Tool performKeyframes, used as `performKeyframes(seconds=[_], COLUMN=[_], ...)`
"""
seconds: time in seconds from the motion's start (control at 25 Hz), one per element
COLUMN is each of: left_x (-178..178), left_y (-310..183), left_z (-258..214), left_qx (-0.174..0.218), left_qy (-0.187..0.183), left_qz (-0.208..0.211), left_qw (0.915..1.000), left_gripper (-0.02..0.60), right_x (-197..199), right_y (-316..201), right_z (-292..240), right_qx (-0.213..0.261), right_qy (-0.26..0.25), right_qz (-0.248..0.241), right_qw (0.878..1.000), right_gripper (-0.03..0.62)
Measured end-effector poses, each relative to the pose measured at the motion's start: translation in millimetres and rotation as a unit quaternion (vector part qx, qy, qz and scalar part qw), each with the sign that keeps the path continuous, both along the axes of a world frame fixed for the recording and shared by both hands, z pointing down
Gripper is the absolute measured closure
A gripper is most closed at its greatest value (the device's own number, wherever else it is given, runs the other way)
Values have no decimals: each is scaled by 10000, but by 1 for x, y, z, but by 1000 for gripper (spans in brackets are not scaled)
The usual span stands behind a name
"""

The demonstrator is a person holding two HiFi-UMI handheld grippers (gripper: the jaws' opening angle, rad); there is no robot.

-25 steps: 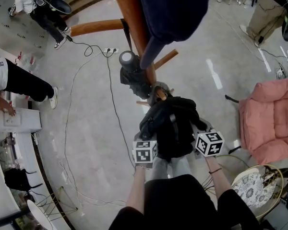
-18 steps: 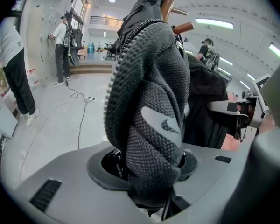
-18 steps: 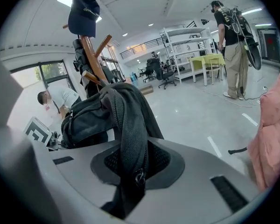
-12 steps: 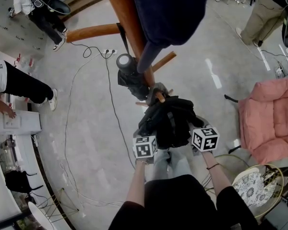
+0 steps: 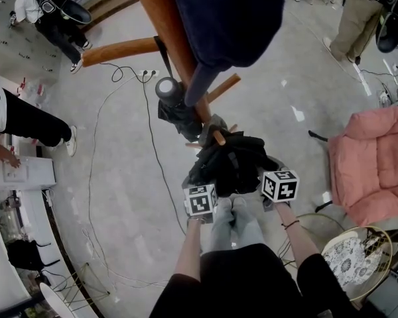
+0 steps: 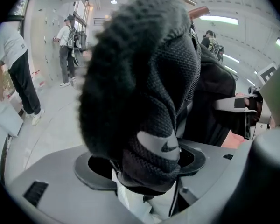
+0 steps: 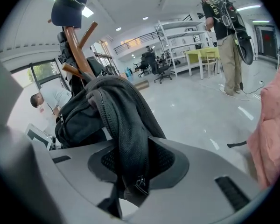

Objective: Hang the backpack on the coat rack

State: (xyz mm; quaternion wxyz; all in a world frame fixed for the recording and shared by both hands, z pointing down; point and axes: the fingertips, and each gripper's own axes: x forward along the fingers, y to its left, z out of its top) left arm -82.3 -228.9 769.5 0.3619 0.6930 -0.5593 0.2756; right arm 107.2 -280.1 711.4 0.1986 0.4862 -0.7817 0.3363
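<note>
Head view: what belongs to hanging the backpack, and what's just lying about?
Job: backpack; coat rack; peg beside the backpack.
Lying about: pink armchair; floor cables; power strip; navy cap atop the rack; round wicker seat.

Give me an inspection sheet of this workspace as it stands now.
Surface: pale glossy floor; no table.
Job's things: black backpack hanging at a lower peg of the wooden coat rack.
Clutter: dark blue cap on the rack's top; dark bundle on another peg.
Grippers: left gripper and right gripper each have a backpack strap between jaws that have just been opening; neither clamps.
Cables: loose cables cross the floor to a power strip.
Surroundings: pink armchair; people standing at the edges.
</note>
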Motion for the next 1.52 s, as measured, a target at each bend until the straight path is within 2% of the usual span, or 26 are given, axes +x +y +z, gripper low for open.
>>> performKeyframes(seconds=[0.12, 0.36, 0.6, 0.76, 0.88, 1.04, 1.12, 1.28, 1.52], left_x=[-5, -5, -8, -7, -8, -14, -13, -10, -19], left_y=[-1, 0, 14, 27, 35, 43, 46, 47, 45], left_z=[2, 1, -9, -26, -43, -67, -83, -117, -169], left_qx=[-53, -97, -95, 31, 195, 425, 578, 875, 1368], left_qy=[141, 148, 147, 117, 30, -163, -186, -74, -133], left_qz=[-245, -249, -302, -168, -175, -38, 71, 137, 77], left_qw=[9996, 9995, 9994, 9998, 9997, 9990, 9981, 9960, 9905], left_gripper=[250, 249, 249, 253, 288, 392, 430, 466, 529], right_x=[-1, -3, -3, -3, 4, 4, 3, 3, 0], right_y=[-7, -10, -7, 6, 17, 29, 37, 42, 37], right_z=[1, 2, -22, -41, -53, -70, -80, -109, -157], right_qx=[-117, -94, 235, 407, 505, 551, 582, 881, 1344], right_qy=[-166, -217, -353, -461, -480, -652, -695, -652, -646], right_qz=[96, 113, -101, -278, -273, -318, -350, -411, -456], right_qw=[9997, 9997, 9990, 9977, 9972, 9958, 9953, 9931, 9878], right_gripper=[456, 402, 382, 382, 382, 384, 411, 526, 571])
